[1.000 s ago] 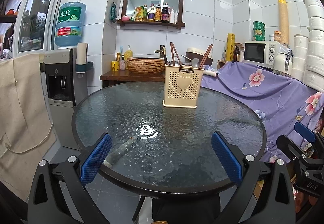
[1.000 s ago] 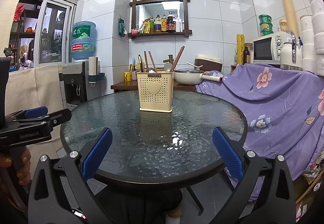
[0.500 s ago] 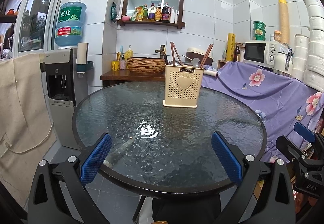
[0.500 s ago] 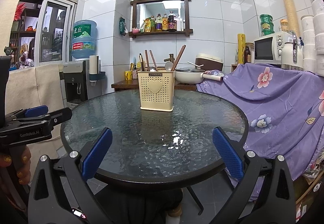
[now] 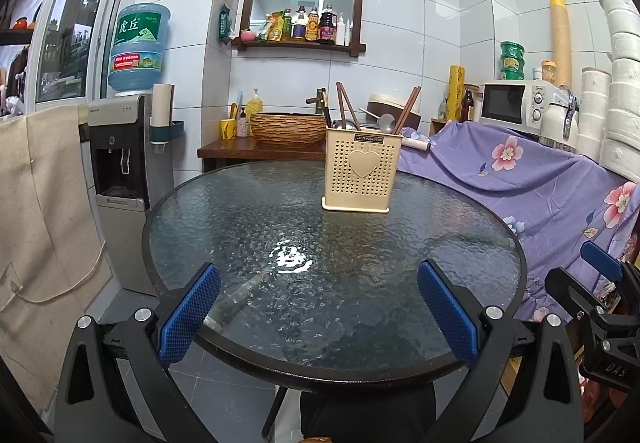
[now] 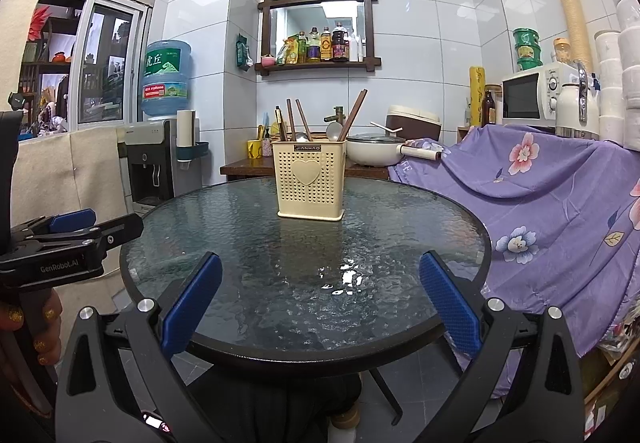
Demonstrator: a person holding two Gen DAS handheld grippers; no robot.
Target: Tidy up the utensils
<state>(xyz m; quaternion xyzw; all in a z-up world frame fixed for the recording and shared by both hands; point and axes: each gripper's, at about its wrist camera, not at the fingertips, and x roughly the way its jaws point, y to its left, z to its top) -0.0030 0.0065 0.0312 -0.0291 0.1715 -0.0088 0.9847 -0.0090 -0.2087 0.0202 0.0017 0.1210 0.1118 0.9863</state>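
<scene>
A cream perforated utensil holder (image 5: 362, 169) with a heart on its front stands upright at the far side of the round glass table (image 5: 332, 283); it also shows in the right wrist view (image 6: 309, 181). Brown chopsticks (image 5: 345, 105) and metal spoons (image 5: 387, 121) stick up out of it. My left gripper (image 5: 318, 313) is open and empty, held at the table's near edge. My right gripper (image 6: 320, 305) is open and empty, also at the near edge, to the right of the left one.
A purple flowered cloth (image 5: 532, 179) covers furniture right of the table. A water dispenser (image 5: 120, 159) stands at the left. A wooden side table (image 5: 260, 153) with a woven basket (image 5: 288, 129) is behind. A microwave (image 5: 516, 105) sits at the right.
</scene>
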